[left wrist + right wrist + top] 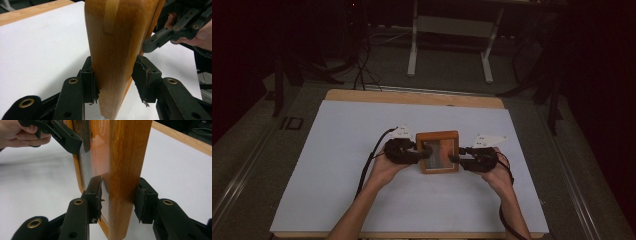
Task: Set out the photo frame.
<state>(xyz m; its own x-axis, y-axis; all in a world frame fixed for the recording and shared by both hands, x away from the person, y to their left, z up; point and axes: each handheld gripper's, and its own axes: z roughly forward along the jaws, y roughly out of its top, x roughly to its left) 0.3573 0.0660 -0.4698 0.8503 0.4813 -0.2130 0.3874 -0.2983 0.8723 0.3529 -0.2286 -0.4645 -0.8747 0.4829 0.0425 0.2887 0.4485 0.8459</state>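
Wooden and orange-brown, the picture frame (438, 151) sat near the middle of the white sheet (337, 175) covering the table (412, 97), with bare sheet open all around it. Your left gripper (424, 153) clamped its left edge and your right gripper (455, 159) its right, jaws pressed on the wood in both gripper views. Your right gripper view showed the glazed front; your left gripper view showed just the plain wood side (117, 50). What lay behind the glass was too blurred to read, and you could not see the frame's underside.
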